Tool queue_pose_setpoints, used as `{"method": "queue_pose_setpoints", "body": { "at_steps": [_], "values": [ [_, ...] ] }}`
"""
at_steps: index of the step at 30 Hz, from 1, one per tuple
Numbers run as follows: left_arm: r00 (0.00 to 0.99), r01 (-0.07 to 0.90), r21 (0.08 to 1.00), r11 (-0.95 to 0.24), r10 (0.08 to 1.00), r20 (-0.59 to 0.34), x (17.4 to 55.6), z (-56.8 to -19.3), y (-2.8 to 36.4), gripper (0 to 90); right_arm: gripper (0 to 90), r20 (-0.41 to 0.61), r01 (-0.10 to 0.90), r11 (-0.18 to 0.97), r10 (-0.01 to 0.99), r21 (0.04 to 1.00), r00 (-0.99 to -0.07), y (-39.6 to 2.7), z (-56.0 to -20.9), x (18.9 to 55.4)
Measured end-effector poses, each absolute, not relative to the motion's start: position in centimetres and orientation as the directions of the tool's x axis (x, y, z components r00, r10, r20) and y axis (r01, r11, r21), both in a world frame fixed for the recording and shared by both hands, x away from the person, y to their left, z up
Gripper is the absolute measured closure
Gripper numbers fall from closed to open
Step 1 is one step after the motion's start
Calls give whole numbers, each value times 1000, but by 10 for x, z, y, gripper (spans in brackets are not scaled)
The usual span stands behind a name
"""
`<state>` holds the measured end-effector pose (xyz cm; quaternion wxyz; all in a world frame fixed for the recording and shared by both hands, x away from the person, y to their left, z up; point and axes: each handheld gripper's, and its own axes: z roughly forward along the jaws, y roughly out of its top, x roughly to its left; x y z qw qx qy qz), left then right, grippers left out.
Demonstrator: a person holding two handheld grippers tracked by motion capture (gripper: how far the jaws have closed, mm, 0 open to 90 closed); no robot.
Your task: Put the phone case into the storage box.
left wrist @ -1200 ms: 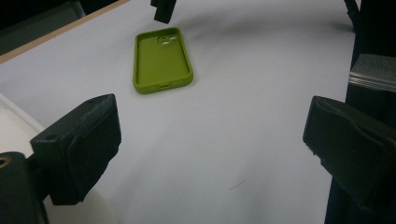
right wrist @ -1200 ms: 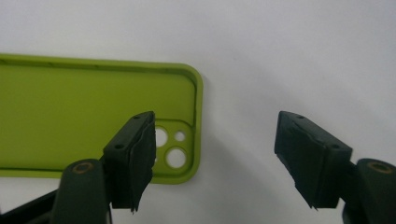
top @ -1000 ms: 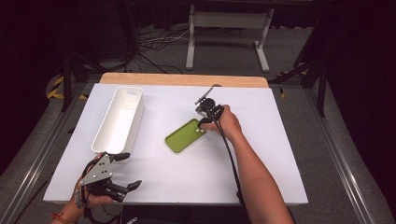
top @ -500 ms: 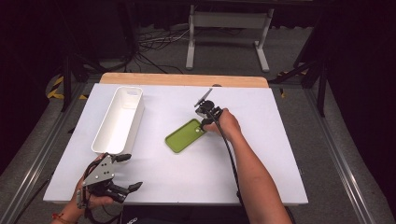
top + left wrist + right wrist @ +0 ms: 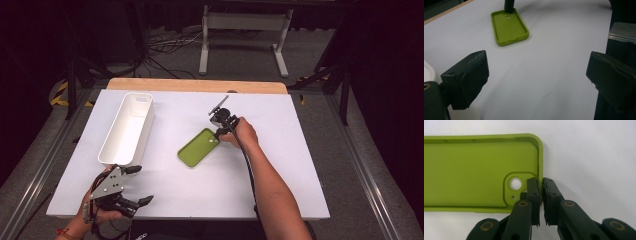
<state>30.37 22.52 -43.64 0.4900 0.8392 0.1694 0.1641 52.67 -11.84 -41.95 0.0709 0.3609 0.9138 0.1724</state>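
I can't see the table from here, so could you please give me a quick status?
Right gripper just closed on green phone case wall. Left gripper open, idle. White bin apart.

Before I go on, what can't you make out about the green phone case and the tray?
- Phone case: far end cut off by the right gripper view's left edge.
- Case wall inside the right hand-held gripper: covered by its pads.
- White tray: floor hidden by its walls, high view.

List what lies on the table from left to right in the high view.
Left tool → white bin → green phone case → right tool, its jaws having just closed on the case's wall.
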Motion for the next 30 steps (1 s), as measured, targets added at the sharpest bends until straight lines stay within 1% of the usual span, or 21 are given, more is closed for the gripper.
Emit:
{"method": "queue_pose_setpoints", "body": {
  "at_steps": [6,12,17,18,19,21,24,27,30],
  "values": [
    [887,128,878,-460,450,107,303,-436,225,54,855,-72,587,690,672,424,-737,-116,-410,515],
    [885,125,881,-456,453,109,303,-434,225,56,857,-181,488,702,648,519,-739,-114,-392,492],
    [882,128,884,-449,460,106,302,-433,224,56,857,-298,402,735,619,546,-727,-109,-381,471],
    [879,125,884,-450,463,112,302,-433,224,56,858,-325,373,737,613,563,-720,-107,-379,464],
    [879,125,884,-450,463,112,302,-433,224,56,858,-325,373,737,613,563,-720,-107,-379,464],
    [876,131,883,-452,469,110,302,-432,224,56,858,-356,334,741,603,583,-714,-106,-374,454],
    [870,144,889,-436,483,96,303,-430,224,56,859,-439,255,756,581,603,-685,-103,-367,435],
    [866,131,899,-419,490,102,304,-425,225,57,859,-489,207,771,562,602,-667,-101,-365,423],
    [859,133,905,-403,503,98,306,-421,224,62,860,-513,167,767,557,620,-654,-101,-362,412]
  ]
}}
